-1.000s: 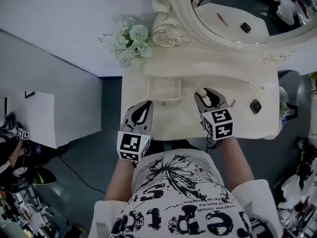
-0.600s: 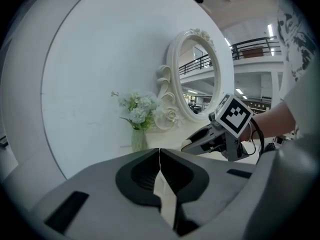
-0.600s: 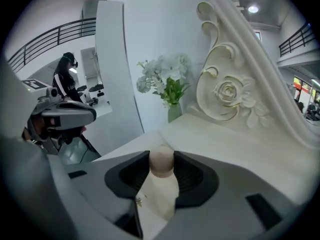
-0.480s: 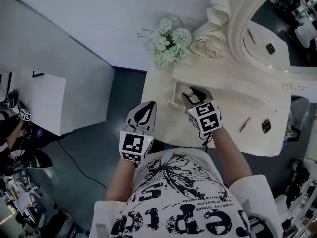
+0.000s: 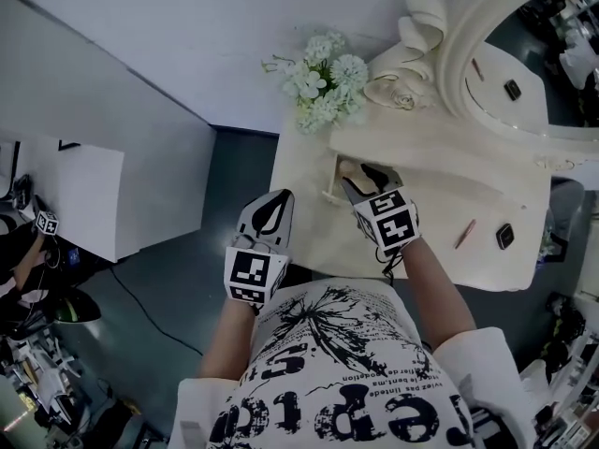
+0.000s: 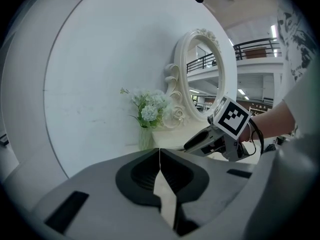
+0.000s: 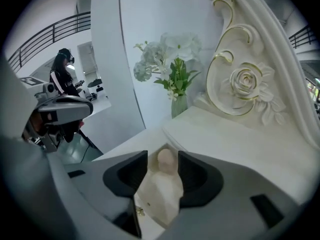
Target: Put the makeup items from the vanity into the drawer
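Observation:
The white vanity [image 5: 430, 204] has its small drawer [image 5: 333, 181] pulled open at the front left. My right gripper [image 5: 360, 178] hangs over that drawer, pointing down into it. Its jaws have just been opening, and a beige egg-shaped makeup sponge [image 7: 166, 160] lies in the drawer [image 7: 150, 184] between the right gripper's [image 7: 163, 164] tips, with a gap on each side. A pink pencil [image 5: 465, 234] and a dark compact [image 5: 505, 236] lie on the top at the right. My left gripper [image 5: 278, 199] is shut and empty, left of the vanity over the floor.
A vase of pale flowers [image 5: 323, 87] stands at the vanity's back left corner, beside the carved oval mirror frame [image 5: 449, 54]. A raised shelf runs along the back, just behind the drawer. A white desk [image 5: 84, 204] stands far left; a person [image 7: 64, 76] is in the background.
My right gripper carried the sponge leftward from the vanity's middle to above the open drawer, and its jaws have parted from the sponge. The left gripper shifted slightly with the body.

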`<state>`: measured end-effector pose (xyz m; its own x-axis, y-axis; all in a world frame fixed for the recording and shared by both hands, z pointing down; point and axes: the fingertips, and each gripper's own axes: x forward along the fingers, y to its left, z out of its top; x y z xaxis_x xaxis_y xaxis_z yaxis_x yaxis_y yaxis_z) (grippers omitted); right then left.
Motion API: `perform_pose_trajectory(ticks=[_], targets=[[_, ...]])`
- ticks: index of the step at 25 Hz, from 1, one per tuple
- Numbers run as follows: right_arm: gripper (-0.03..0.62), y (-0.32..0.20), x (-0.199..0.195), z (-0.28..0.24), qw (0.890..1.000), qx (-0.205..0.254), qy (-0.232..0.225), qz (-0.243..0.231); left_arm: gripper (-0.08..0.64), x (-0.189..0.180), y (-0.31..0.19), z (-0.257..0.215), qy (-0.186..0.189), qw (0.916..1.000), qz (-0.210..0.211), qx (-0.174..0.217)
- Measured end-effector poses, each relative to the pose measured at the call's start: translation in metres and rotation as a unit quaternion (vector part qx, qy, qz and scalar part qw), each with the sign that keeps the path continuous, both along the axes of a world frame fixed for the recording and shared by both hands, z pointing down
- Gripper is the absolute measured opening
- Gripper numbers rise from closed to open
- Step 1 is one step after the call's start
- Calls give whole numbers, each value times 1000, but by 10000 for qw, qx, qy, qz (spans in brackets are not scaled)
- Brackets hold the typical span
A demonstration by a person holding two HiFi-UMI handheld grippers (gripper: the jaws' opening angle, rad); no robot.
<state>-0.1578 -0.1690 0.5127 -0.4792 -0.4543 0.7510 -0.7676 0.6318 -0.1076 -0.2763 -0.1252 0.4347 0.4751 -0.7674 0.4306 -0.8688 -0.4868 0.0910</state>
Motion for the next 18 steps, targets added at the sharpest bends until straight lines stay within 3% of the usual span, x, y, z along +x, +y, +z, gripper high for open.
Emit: perform_pose_trajectory(ticks=[5,10,13,18], targets=[[187,5,37,-23,9980,301,-122,550,21,24,-3,-2,49,9994,351,47],[187,28,125,-24,9874,323,-1,1547,21,80,-5,-2,182,9955,928,29],[187,53,188,-14,9749,247,139,2209,21,127,1,0,181,9897,1417,30],[187,103,286,14,9441,6,401,3272,21,197,16,5,162,9778,2091,-31]])
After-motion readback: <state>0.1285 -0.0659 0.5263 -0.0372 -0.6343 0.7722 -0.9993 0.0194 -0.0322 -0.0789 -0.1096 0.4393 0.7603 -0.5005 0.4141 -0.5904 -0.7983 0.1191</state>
